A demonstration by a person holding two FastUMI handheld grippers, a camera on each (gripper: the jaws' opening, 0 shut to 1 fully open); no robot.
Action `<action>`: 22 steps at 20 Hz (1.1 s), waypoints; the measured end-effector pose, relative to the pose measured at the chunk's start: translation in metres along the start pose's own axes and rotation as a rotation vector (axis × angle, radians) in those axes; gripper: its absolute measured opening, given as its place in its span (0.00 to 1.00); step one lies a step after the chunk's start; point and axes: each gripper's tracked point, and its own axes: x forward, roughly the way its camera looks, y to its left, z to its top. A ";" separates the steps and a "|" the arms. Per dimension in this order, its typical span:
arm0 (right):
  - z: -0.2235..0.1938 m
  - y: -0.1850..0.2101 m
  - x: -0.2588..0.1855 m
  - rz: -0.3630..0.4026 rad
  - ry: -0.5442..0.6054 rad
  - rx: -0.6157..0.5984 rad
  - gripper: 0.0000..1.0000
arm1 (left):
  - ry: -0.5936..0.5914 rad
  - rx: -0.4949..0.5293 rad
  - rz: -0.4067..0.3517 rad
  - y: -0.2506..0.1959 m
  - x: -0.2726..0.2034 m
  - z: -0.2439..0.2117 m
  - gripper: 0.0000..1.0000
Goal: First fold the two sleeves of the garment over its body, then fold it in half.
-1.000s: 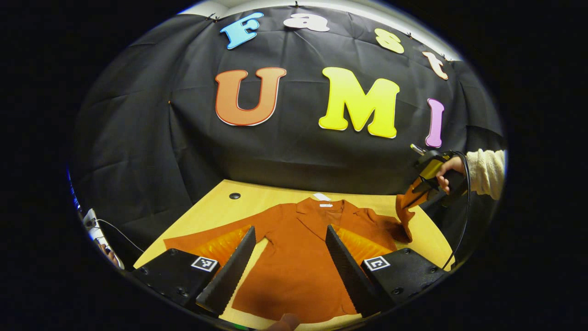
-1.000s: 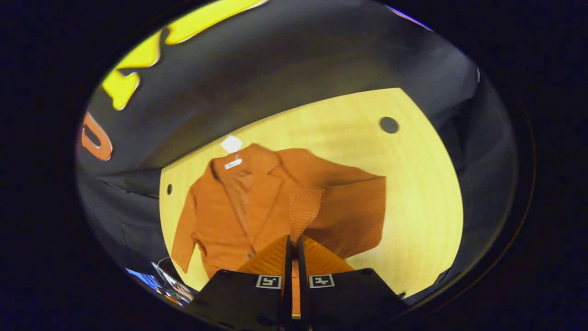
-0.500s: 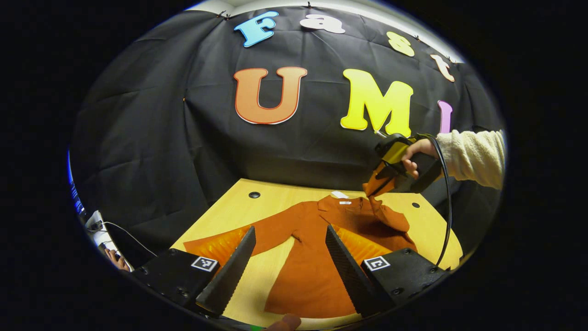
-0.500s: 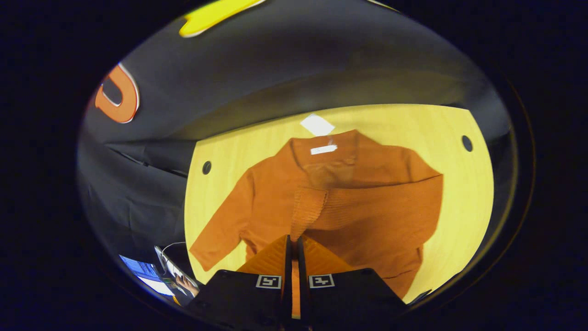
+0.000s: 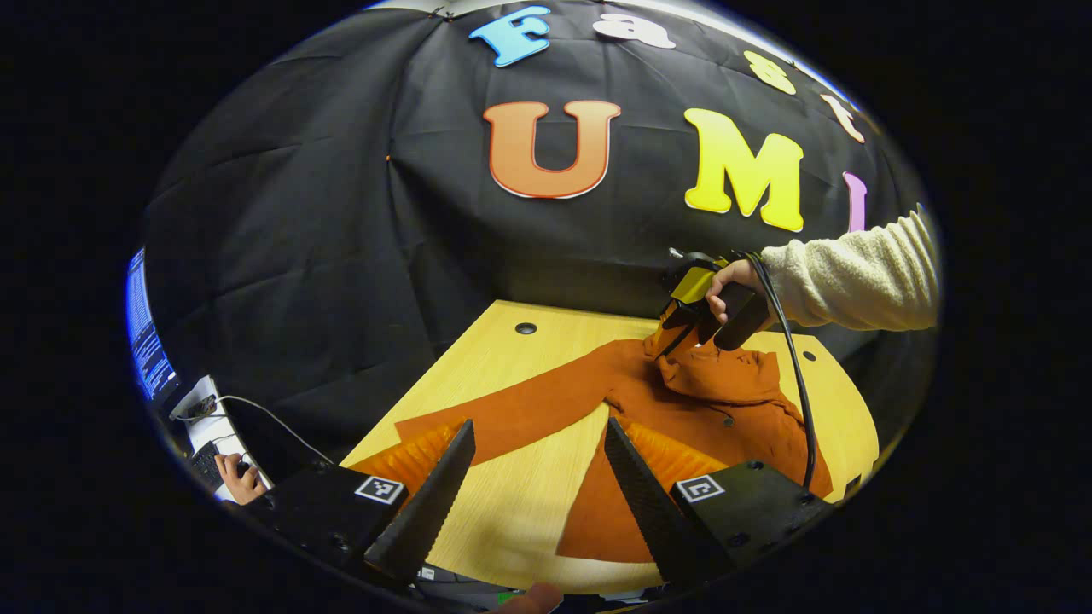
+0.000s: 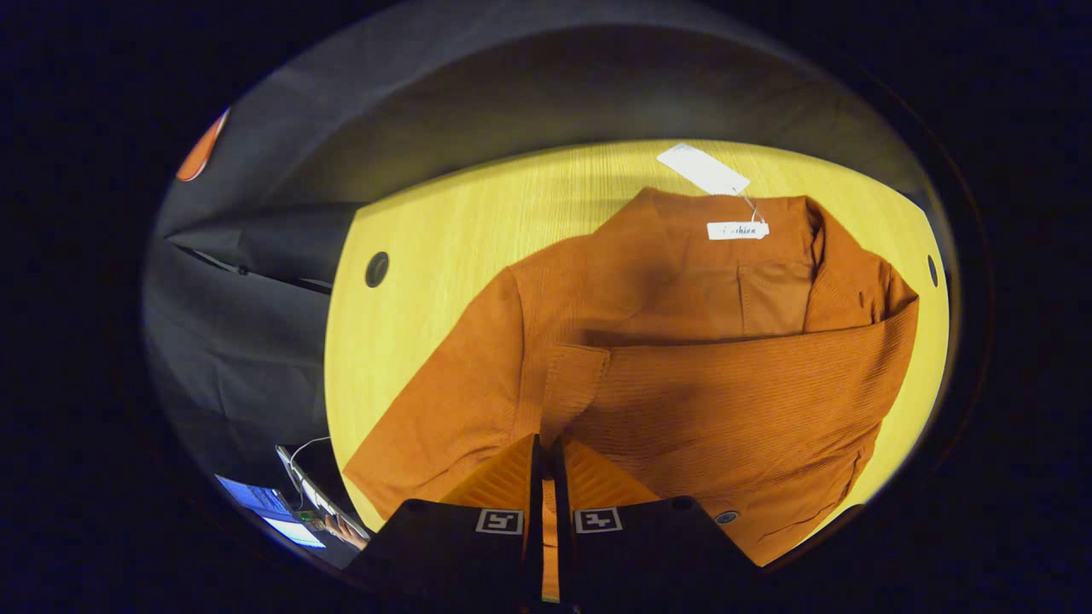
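An orange jacket lies collar-up on the yellow table, with a white hang tag at its neck. My right gripper is shut on the cuff of one sleeve, which stretches across the chest from the right shoulder. In the left gripper view that right gripper is held by a hand in a cream sleeve, low over the jacket. The other sleeve lies flat, reaching out to the left. My left gripper hangs open above the table's near edge, holding nothing.
Round holes mark the table's far corners. A black cable trails from the right gripper over the jacket. Beyond the table's left edge stand a monitor and a keyboard with a person's hand on it.
The right gripper has carried the sleeve cuff from the table's right side inward and down over the jacket's chest. The left gripper stayed open and shifted left.
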 end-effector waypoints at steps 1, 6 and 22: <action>-0.003 0.002 0.009 -0.008 0.026 0.006 0.07 | 0.016 -0.012 0.017 0.006 -0.002 -0.006 0.99; -0.008 0.000 0.031 -0.036 0.063 0.004 0.08 | 0.039 -0.046 0.045 0.022 -0.013 -0.019 0.99; -0.013 0.012 -0.123 0.112 -0.181 -0.271 0.94 | 0.062 -0.139 0.030 -0.009 0.019 -0.003 0.99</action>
